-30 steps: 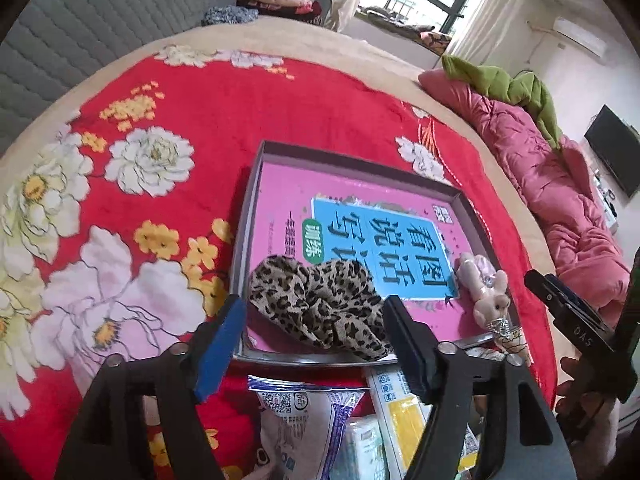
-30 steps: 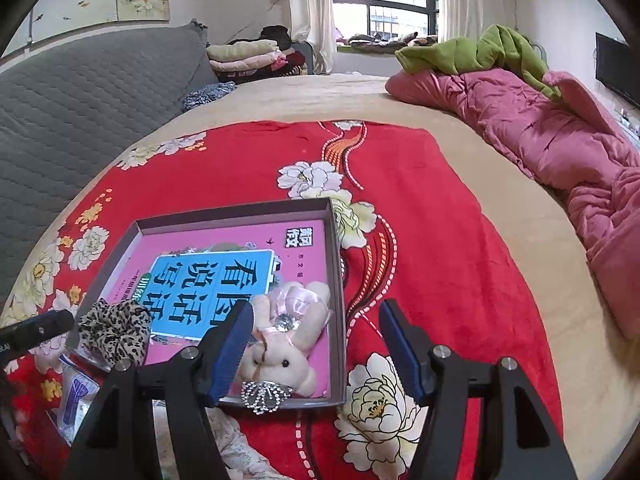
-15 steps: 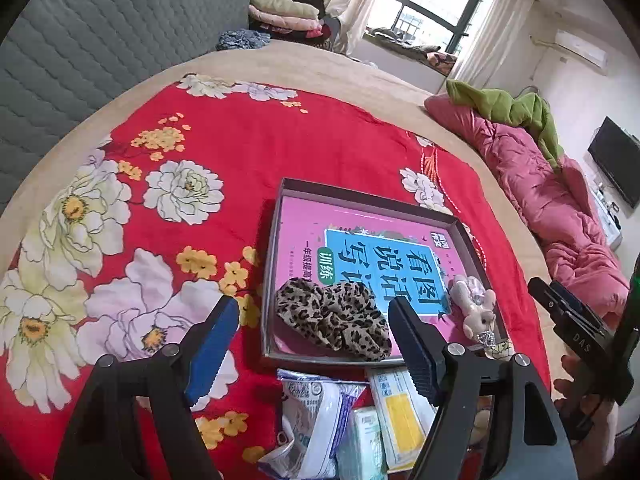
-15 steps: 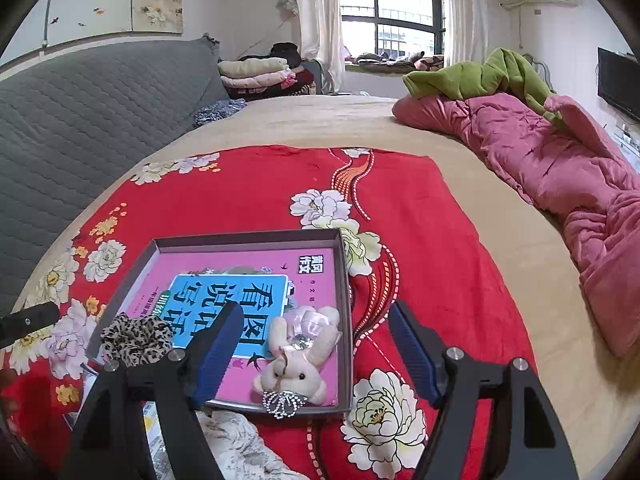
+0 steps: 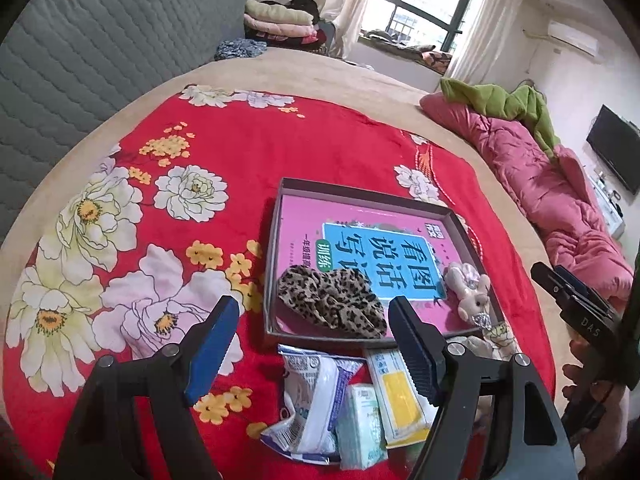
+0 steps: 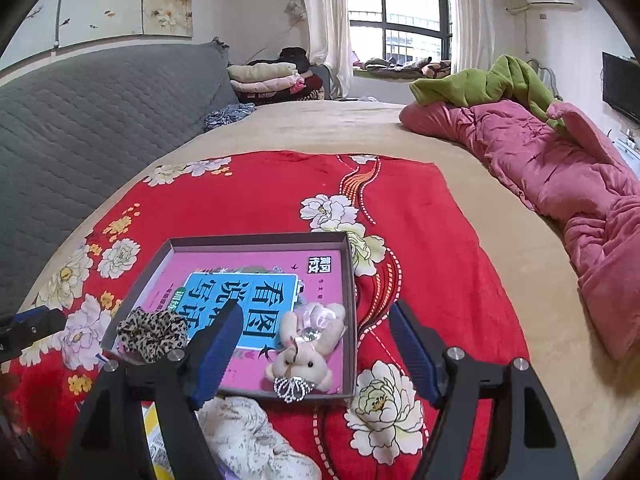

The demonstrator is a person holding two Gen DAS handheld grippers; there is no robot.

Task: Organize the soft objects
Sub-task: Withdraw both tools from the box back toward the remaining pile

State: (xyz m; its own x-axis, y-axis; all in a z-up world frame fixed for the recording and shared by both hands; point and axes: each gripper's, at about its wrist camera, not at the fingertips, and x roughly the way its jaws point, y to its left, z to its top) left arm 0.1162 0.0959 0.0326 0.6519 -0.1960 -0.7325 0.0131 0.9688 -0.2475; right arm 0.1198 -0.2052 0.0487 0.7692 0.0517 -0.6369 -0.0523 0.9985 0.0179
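- Red floral blanket (image 5: 248, 152) spread over the bed, pink quilt (image 6: 560, 184) bunched along one side.
- Shallow grey box (image 5: 276, 216) on the blanket, pink-and-blue book (image 5: 360, 248) lying flat inside.
- Leopard-print scrunchie (image 5: 332, 300) in the box's near corner, on the book.
- Plush bunny (image 6: 308, 344) in the other near corner; sparkly charm at its head, maybe a tiara.
- Packets (image 5: 316, 392), possibly tissues, just outside the near wall.
- Left gripper (image 5: 312, 344) released, nothing between fingers.
- Right gripper (image 6: 316, 352) fingers spread, just been opening, empty, above the bunny.
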